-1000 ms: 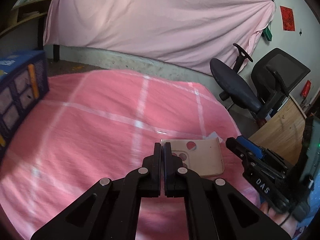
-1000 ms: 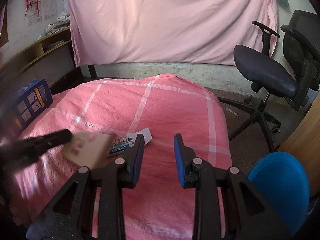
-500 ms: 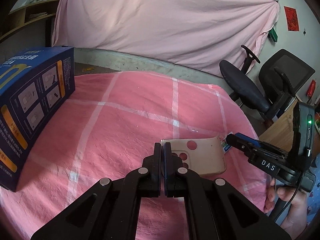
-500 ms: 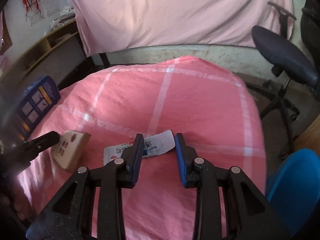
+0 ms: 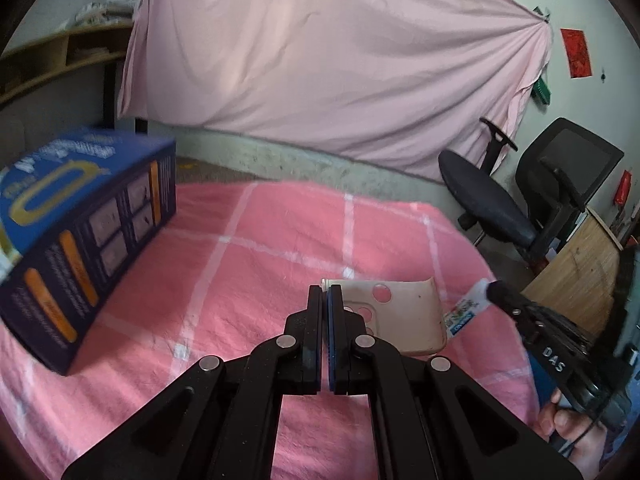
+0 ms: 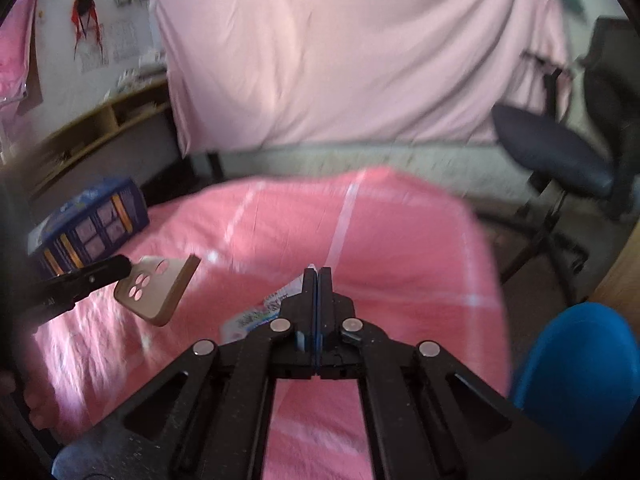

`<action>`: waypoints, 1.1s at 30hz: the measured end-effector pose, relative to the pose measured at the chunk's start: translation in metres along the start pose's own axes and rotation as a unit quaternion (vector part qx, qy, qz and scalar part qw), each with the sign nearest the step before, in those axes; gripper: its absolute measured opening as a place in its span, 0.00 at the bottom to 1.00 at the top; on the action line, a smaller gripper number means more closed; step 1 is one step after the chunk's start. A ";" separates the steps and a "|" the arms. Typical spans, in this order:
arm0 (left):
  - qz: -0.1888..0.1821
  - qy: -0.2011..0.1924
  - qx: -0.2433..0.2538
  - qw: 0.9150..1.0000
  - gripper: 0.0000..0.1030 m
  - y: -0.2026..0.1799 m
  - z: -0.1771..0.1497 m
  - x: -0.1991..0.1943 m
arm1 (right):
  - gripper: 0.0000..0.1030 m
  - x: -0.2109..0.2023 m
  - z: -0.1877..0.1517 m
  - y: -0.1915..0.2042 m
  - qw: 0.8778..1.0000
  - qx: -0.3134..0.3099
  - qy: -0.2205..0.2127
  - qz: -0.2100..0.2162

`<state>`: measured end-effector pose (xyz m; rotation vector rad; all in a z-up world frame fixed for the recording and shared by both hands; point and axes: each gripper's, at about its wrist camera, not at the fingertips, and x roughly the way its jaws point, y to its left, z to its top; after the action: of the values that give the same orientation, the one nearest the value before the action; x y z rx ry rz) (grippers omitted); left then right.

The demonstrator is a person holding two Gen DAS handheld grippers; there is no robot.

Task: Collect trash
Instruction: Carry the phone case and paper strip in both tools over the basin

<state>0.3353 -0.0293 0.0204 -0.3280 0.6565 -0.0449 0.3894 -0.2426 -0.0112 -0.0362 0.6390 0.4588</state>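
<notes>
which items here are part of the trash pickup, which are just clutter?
In the job:
- phone case, pinched in left tool
- wrapper, pinched in right tool, which has just closed on it
- blue bin, probably where they go

Lying about:
- blue box, possibly trash too
- office chair
- pink sheet
- shelves

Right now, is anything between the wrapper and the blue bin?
Nothing visible. The right gripper has just closed its fingers on the wrapper, held above the pink cloth. The bin sits low to its right, with open space between.
</notes>
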 end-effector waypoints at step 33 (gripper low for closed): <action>-0.142 -0.090 0.177 0.970 0.00 -0.254 -0.041 -0.034 | 0.27 -0.222 -0.049 -0.101 0.932 0.071 -0.267 -0.233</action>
<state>0.2996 -0.2764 0.0898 -0.0772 0.4060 -0.3979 0.2476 -0.4311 0.0682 0.0729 0.1114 -0.0480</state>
